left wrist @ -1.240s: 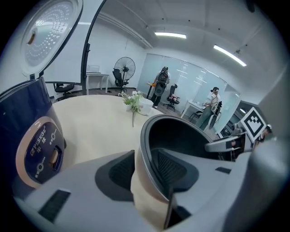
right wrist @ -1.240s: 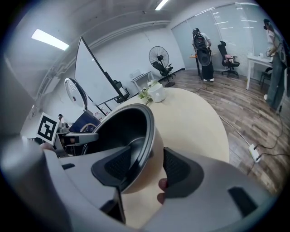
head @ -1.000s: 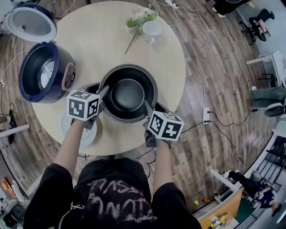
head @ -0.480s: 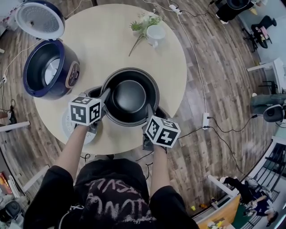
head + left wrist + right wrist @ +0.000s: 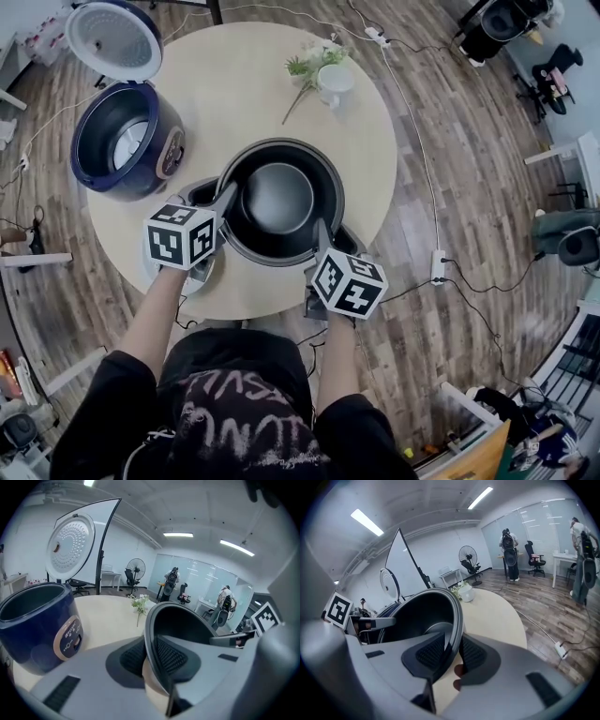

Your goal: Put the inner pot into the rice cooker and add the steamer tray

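Observation:
The black inner pot [image 5: 281, 199] is at the table's middle, held by its rim from both sides. My left gripper [image 5: 223, 199] is shut on the left rim [image 5: 154, 634]. My right gripper [image 5: 322, 234] is shut on the near right rim [image 5: 452, 620]. In each gripper view the thin rim runs between the ribbed pads [image 5: 171, 656] [image 5: 431, 651]. The blue rice cooker [image 5: 129, 141] stands empty at the left with its lid [image 5: 114, 39] up. The white steamer tray [image 5: 201, 278] lies near the table's front edge, mostly hidden under my left gripper's marker cube.
A white cup [image 5: 336, 80] with a green sprig [image 5: 309, 64] stands at the far side of the round table [image 5: 234, 94]. The cooker [image 5: 37, 620] sits left of the pot. Cables trail over the wooden floor [image 5: 441, 187] to the right. People and office chairs are far off.
Both grippers have risen a little with the pot's rim in their jaws, and the pot has come up with them. The cooker and the cup have stayed in place.

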Demonstrator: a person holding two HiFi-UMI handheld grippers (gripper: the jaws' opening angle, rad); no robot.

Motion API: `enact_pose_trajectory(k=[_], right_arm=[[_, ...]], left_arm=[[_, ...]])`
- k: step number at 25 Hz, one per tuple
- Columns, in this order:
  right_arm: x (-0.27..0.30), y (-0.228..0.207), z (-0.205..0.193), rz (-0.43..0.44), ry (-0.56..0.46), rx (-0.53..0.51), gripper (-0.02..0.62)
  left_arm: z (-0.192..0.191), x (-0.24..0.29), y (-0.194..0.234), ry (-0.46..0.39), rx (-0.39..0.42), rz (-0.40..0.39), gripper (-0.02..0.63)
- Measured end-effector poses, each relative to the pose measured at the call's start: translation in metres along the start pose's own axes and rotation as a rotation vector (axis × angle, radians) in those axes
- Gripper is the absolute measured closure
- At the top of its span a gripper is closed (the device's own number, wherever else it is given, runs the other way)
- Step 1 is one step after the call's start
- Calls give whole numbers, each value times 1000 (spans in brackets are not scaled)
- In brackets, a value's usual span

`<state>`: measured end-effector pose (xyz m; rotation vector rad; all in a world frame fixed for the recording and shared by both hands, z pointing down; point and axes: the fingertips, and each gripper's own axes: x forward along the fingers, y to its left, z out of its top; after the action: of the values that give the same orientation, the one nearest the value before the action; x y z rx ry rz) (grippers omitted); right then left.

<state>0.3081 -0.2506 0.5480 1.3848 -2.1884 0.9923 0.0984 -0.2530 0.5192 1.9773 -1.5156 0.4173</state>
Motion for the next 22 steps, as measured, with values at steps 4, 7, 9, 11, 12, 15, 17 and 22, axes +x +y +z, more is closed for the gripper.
enact_pose_trajectory(k=[4, 7, 9, 11, 12, 15, 17, 22], right_arm=[[-13, 7, 7, 7, -40, -9, 492], [-18, 15, 13, 9, -70, -22, 493], [-18, 21, 16, 10, -88, -31, 494], [-18, 28, 19, 8, -109, -37, 494], [-18, 32, 20, 5, -120, -40, 494], [-18, 51, 23, -16, -150, -46, 495], [-20, 67, 24, -39, -162, -46, 497], [-36, 115, 31, -114, -200, -46, 499]], left_arm=[[10, -13, -5, -34, 16, -4, 528], [17, -22, -4, -67, 23, -8, 528], [21, -26, -1, -88, 29, -12, 528], [25, -30, 4, -109, 38, -18, 528], [27, -33, 7, -119, 42, -23, 528], [33, -42, 22, -146, 50, -44, 528], [38, -49, 33, -154, 52, -68, 528], [56, -80, 59, -172, 63, -151, 528]])
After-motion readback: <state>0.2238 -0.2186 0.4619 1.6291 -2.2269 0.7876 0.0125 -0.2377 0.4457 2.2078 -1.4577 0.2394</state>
